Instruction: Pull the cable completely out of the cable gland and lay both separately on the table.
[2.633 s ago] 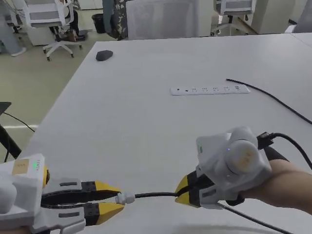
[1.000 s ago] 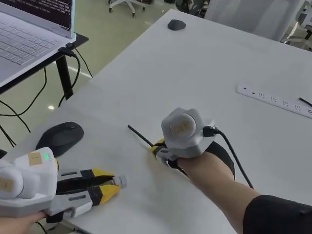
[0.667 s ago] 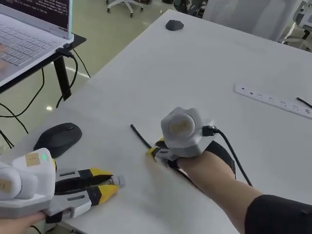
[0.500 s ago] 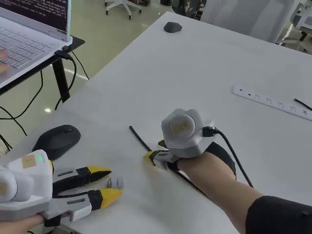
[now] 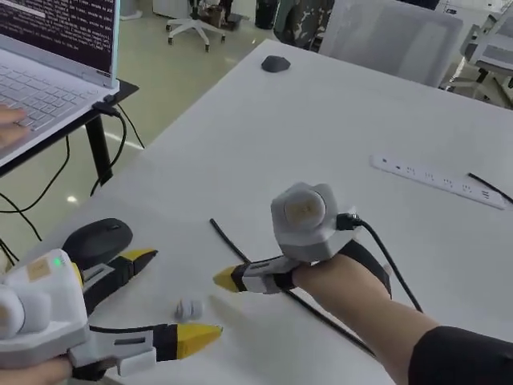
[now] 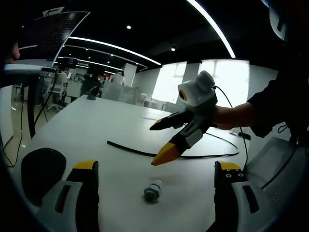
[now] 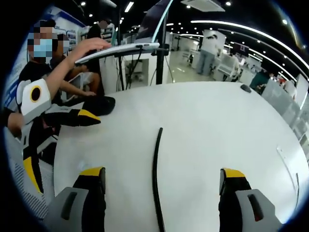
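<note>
A small white cable gland (image 5: 189,308) lies on the white table (image 5: 321,136), between the spread jaws of my left gripper (image 5: 180,293), which is open. In the left gripper view the gland (image 6: 153,191) rests just ahead of the left gripper (image 6: 158,167). The black cable (image 5: 228,245) lies loose on the table, apart from the gland. My right gripper (image 5: 226,278) hovers over the cable, open. In the right gripper view the cable (image 7: 157,159) runs forward between the jaws of the right gripper (image 7: 162,173) without touching them.
A black mouse (image 5: 96,241) sits by the near left table edge. Farther back are a white power strip (image 5: 437,178) and a second dark mouse (image 5: 275,64). A laptop (image 5: 48,72) stands on a side stand to the left, with a person's hand on it.
Both grippers were shut, the left on the gland and the right on the cable; both have opened. The gland and cable now lie apart on the table. The right gripper lifted slightly.
</note>
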Demonstrator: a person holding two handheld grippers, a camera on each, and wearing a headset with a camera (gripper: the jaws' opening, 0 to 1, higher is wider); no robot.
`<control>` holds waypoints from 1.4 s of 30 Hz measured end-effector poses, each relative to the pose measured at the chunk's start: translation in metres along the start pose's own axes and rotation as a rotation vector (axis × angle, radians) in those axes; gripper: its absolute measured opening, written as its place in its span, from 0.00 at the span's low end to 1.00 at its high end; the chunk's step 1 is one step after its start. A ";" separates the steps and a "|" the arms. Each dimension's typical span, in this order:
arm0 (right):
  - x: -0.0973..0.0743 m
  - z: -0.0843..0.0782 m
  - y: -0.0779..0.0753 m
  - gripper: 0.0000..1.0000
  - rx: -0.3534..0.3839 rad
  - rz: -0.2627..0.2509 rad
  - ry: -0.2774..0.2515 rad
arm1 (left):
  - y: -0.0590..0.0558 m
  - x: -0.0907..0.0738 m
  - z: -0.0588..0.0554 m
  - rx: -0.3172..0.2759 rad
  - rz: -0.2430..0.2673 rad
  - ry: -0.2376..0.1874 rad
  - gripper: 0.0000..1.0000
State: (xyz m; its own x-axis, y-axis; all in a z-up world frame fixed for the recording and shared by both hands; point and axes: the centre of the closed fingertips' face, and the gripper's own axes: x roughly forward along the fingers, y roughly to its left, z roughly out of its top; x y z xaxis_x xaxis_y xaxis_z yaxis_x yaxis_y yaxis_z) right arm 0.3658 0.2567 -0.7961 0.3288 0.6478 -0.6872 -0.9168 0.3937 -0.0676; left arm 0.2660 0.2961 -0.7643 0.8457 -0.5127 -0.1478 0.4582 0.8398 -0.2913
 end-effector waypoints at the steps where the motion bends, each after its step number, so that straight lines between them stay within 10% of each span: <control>1: -0.002 -0.002 0.000 0.99 -0.002 -0.001 0.007 | -0.001 0.000 0.000 0.010 0.002 0.007 0.99; 33: -0.100 -0.051 -0.038 0.93 0.203 -0.185 0.037 | -0.012 0.008 0.023 0.071 -0.046 0.137 1.00; 42: -0.181 -0.114 -0.063 0.99 0.365 -0.280 0.137 | -0.030 0.020 0.027 0.105 -0.092 0.195 1.00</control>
State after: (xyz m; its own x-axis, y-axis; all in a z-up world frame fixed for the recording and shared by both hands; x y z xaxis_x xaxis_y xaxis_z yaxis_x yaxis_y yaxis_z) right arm 0.3382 0.0399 -0.7502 0.4965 0.4021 -0.7693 -0.6498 0.7598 -0.0223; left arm 0.2763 0.2654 -0.7330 0.7352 -0.6040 -0.3076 0.5652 0.7968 -0.2137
